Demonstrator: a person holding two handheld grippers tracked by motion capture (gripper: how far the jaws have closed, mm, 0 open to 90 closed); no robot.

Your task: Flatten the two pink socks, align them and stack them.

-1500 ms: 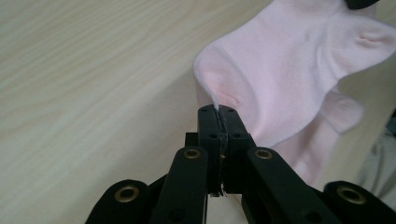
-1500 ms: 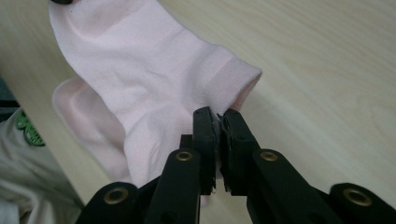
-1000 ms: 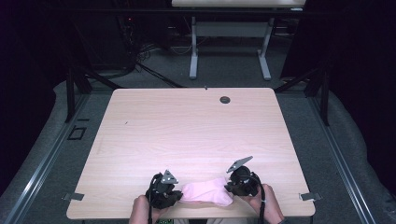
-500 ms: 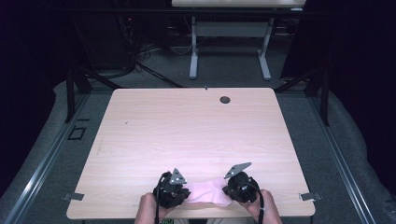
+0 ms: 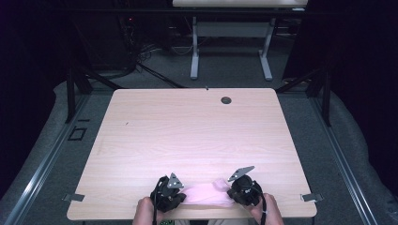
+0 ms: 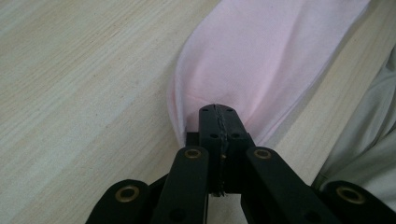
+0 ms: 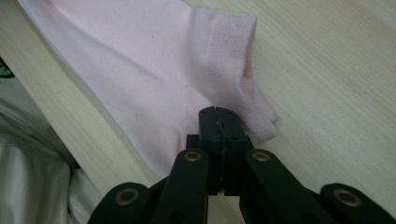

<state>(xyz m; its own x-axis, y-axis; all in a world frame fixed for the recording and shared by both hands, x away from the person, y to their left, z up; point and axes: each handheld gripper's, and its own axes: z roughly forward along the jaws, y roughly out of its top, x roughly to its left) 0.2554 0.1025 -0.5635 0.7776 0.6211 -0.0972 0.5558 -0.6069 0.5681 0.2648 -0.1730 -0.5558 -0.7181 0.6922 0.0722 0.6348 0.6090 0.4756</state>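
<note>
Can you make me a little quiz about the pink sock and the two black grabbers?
1. True or false: the left gripper is shut on one end of the pink sock.
2. Where does the sock lie on the wooden table? A) by the far edge B) in the middle C) by the near edge, between the two grippers
3. Which part of the sock does the right gripper pinch near: the ribbed cuff or the toe?

Key: 1 true. 2 C. 3 the ribbed cuff.
</note>
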